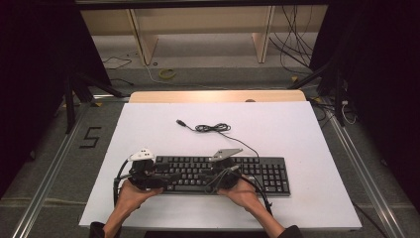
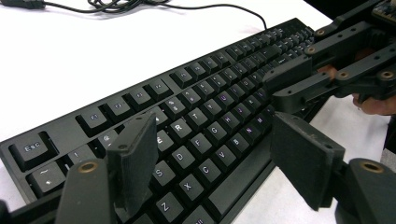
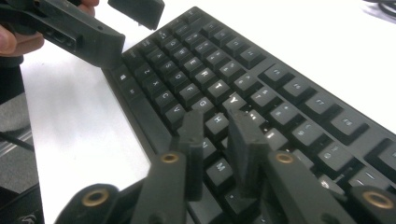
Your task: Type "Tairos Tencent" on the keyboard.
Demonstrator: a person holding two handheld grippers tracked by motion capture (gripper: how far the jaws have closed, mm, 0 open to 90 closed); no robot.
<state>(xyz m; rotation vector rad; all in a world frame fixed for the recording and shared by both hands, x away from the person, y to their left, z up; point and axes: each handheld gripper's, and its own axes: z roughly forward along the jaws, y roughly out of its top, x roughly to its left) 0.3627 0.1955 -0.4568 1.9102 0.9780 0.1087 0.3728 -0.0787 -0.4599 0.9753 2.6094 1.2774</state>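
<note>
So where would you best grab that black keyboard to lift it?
Probably by its short ends. The keyboard lies flat, long and thin, so each gripper could come in level from the side, left gripper at the Esc end, jaws spanning top and underside; the cable trails behind.

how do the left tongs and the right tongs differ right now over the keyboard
The left tongs stand wide open, while the right tongs leave only a narrow gap. The left tongs hang over the letter keys at the Esc end of the keyboard; the right tongs sit nearer its middle, over the keys below Y and H. In the high view the right tongs carry a flat grey plate and the left tongs a white top. Both are black, hand-held and grip nothing.
</note>
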